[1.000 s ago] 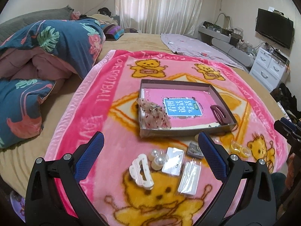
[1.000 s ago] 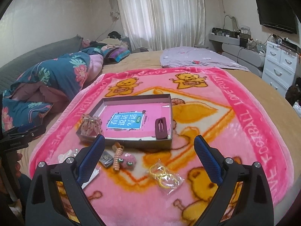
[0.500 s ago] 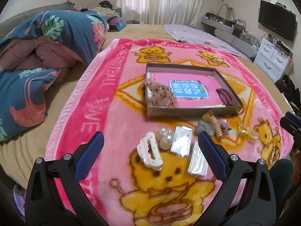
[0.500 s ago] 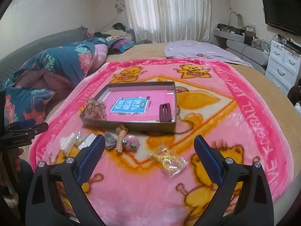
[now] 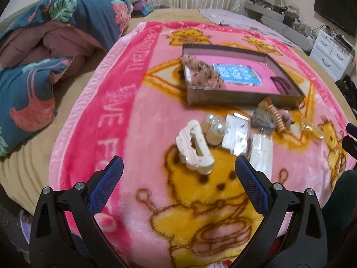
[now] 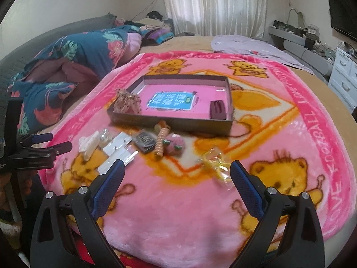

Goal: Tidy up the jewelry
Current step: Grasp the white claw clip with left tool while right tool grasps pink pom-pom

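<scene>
A shallow brown box (image 5: 243, 99) (image 6: 178, 125) with a pink floor sits on the pink bear blanket (image 5: 138, 138). It holds a pink bow (image 5: 202, 73) (image 6: 127, 103) and a maroon hair clip (image 5: 282, 84) (image 6: 217, 109). In front of it lie a white claw clip (image 5: 194, 148) (image 6: 89, 144), pearl pieces (image 5: 215, 129), clear packets (image 5: 237, 131) (image 6: 118, 149), a dark grey clip (image 6: 145, 143), a coiled hair tie (image 6: 161, 141) and yellow rings in a bag (image 6: 217, 163). My left gripper (image 5: 178, 167) is open just before the claw clip. My right gripper (image 6: 177, 169) is open and empty.
A folded dark floral quilt (image 5: 55, 51) (image 6: 73, 67) lies at the left of the bed. A white dresser (image 5: 332, 51) and a wall TV (image 5: 334, 20) stand at the right. A grey-lilac cloth (image 6: 256, 47) lies at the far side of the bed.
Both grippers have pulled back and lowered toward the near blanket edge. The left one now points at the white claw clip. Both stay open; nothing was picked up.
</scene>
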Available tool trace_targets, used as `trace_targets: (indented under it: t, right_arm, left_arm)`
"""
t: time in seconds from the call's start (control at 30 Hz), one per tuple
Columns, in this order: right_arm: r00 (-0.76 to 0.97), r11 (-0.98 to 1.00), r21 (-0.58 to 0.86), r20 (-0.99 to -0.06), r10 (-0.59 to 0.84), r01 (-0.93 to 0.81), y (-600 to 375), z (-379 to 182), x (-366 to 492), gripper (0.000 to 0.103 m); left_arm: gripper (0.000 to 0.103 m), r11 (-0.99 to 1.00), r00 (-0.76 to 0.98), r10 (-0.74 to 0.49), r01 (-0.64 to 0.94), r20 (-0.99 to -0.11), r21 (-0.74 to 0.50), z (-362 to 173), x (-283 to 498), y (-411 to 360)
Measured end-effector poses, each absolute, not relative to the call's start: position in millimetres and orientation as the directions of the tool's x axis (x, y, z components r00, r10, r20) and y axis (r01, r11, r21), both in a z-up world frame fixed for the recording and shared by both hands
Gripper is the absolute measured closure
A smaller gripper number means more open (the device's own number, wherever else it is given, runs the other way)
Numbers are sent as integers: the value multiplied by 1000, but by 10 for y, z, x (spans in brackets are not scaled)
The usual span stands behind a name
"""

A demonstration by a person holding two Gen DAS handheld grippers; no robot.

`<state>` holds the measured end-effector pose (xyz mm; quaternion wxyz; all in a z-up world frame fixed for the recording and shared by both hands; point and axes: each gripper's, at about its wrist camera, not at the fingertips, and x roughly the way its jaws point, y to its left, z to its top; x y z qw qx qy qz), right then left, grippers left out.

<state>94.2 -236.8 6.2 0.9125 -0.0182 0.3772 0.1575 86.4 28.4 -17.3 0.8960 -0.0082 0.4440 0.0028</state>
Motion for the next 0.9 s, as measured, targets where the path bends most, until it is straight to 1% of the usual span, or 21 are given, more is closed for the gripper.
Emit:
trace_targets:
  t: [0.2,0.43,0.5,0.6,0.67,0.7,0.73,0.77,0.8,0.87,0.9]
  right_arm:
    - [640,940,61,-717,275,-335,-2203,-75,959,8]
    - [634,938,31,-730,256,-344,-2100,-207,1030,9]
    - [634,944,20,-736,238,-331,-2110,-249,1085,9]
    - [629,954,8,-750,204,-300,-2161,-306,1178,9]
    - [630,958,7,-751,195,-287,-2197,-331,1228,10]
    - [633,960,1,-752,186,-280,-2208,-340,1259,10]
    - [635,961,-5,-751,180,-278,-2213,-350,1290,11]
    - [637,961,-9,-751,176,-277,-2214,-354,1308,11]
    - [638,961,-17,-751,170,-277,-2209,-360,1343,13]
    - [641,959,-35,-751,161,-282,-2188,-369,1418,16]
    - [640,958,-41,-752,157,-283,-2181,-374,1456,17]
  left_arm:
    - [10,1000,571,-12,-9,-821,-21,-355,940,286]
    - [10,999,583,-22,-22,-812,-43,-456,1047,304]
    - [12,998,589,-33,-21,-807,-56,-461,1092,294]
    - [20,998,594,-38,-18,-803,-60,-480,1168,266]
    - [28,998,592,-44,-13,-805,-64,-505,1221,246]
    - [29,998,590,-45,-10,-806,-63,-524,1251,231]
    - [33,998,585,-45,-7,-809,-61,-547,1278,217]
    - [41,998,582,-46,-4,-812,-60,-565,1293,208]
    - [46,998,576,-47,0,-816,-58,-593,1314,199]
    - [69,999,563,-49,12,-825,-51,-653,1346,193]
    - [73,999,558,-50,17,-828,-49,-674,1354,193]
